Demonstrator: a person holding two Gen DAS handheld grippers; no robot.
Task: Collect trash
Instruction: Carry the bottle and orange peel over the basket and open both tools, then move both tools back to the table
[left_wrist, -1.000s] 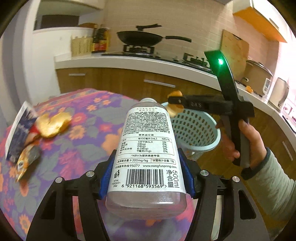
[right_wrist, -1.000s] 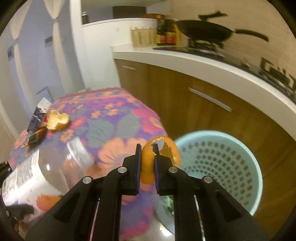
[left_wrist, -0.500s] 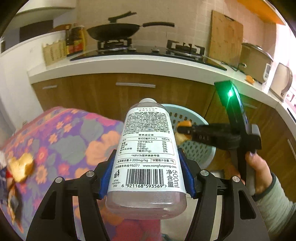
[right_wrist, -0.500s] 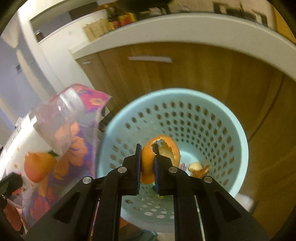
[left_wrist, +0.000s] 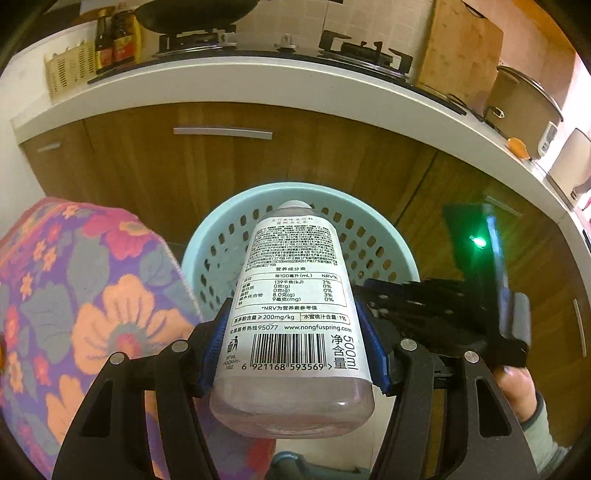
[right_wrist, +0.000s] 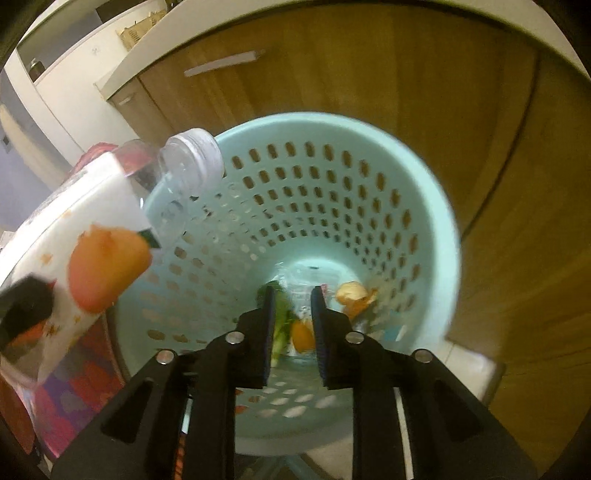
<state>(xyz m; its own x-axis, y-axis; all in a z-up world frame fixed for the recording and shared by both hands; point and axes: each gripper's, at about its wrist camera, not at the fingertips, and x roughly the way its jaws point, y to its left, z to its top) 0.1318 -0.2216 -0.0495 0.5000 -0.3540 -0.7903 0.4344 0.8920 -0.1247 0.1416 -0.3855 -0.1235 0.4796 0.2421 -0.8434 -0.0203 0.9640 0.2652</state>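
Note:
My left gripper (left_wrist: 295, 343) is shut on a clear plastic bottle (left_wrist: 295, 314) with a white label, its cap pointing over the light blue perforated trash basket (left_wrist: 218, 236). In the right wrist view the bottle (right_wrist: 92, 229) hangs over the basket's left rim. My right gripper (right_wrist: 293, 295) is open and empty above the basket (right_wrist: 424, 206). An orange peel (right_wrist: 303, 336) lies in the basket's bottom beside another peel piece (right_wrist: 352, 293) and green scraps (right_wrist: 280, 325). The right gripper's body (left_wrist: 436, 314) shows just right of the bottle.
A table with a flowered cloth (left_wrist: 85, 295) stands left of the basket. Brown cabinet doors (left_wrist: 221, 166) and a white counter (left_wrist: 258, 85) with a stove rise behind it. A rice cooker (left_wrist: 524, 107) sits at the counter's right.
My right gripper opened over the basket and the orange peel dropped into it. My left gripper carried the bottle from over the table to above the basket.

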